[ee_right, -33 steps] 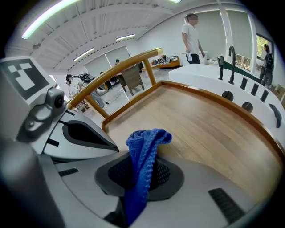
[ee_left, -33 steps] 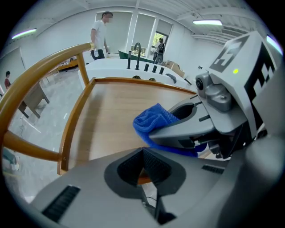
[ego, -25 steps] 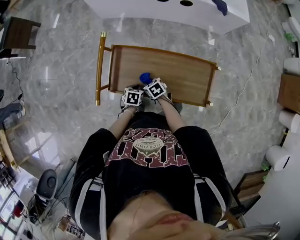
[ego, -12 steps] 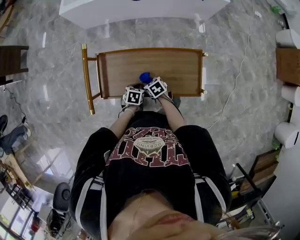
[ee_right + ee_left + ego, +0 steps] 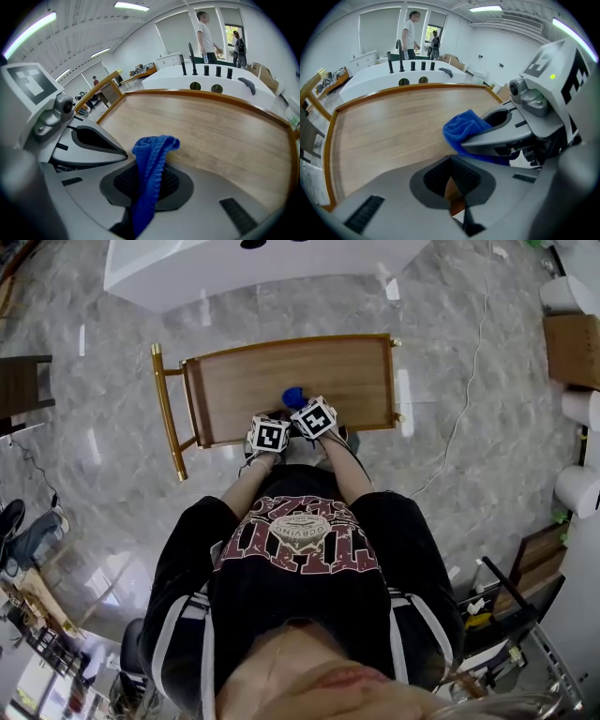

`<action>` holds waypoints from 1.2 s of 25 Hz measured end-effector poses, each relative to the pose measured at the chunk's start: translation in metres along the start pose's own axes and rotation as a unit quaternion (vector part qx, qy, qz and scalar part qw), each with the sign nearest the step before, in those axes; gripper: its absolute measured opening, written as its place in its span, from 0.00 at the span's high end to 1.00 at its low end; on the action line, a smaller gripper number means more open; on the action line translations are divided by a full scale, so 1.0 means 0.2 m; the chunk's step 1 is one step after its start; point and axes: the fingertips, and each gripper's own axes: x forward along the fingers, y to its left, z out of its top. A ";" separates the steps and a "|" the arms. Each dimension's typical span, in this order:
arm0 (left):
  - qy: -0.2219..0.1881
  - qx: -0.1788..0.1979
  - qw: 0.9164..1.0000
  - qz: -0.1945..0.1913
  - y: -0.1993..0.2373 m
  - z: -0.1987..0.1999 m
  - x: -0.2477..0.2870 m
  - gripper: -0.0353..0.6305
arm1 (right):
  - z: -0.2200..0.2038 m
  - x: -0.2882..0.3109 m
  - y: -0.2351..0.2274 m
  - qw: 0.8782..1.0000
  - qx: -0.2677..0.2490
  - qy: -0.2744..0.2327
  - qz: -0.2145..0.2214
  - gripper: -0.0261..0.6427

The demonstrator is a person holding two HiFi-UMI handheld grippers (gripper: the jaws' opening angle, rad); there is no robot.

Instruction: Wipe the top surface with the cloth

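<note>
A wooden table top (image 5: pixel 253 381) with a raised rim lies in front of the person. A blue cloth (image 5: pixel 294 397) hangs over its near edge, and my right gripper (image 5: pixel 300 405) is shut on it. In the right gripper view the cloth (image 5: pixel 152 164) stands up from between the jaws of my right gripper (image 5: pixel 145 199) and folds over at the top. My left gripper (image 5: pixel 275 422) is close beside it on the left, also at the near edge. In the left gripper view my left gripper (image 5: pixel 452 190) is shut on nothing, with the cloth (image 5: pixel 464 129) to its right.
A gold handle bar (image 5: pixel 164 413) runs along the table's left end. A white counter (image 5: pixel 234 268) with round holes stands beyond the table. A cable (image 5: pixel 469 399) trails on the marble floor at the right. Two people stand far off (image 5: pixel 408 33).
The head camera has shifted, so the table looks turned and further left. Both grippers and the cloth stay at the near edge, hardly moved.
</note>
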 end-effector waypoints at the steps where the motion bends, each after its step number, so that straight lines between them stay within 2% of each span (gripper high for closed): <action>1: 0.005 -0.003 1.000 0.000 -0.01 0.00 0.00 0.88 | -0.01 -0.01 -0.01 1.000 0.002 0.001 -0.003 0.86; 12: 0.010 0.023 1.000 -0.008 -0.07 0.07 0.03 0.88 | -0.04 -0.05 -0.08 1.000 0.007 0.007 -0.007 0.86; 30: 0.031 0.059 0.997 -0.035 -0.24 0.13 0.13 0.88 | -0.12 -0.16 -0.25 0.998 0.055 -0.001 -0.025 0.86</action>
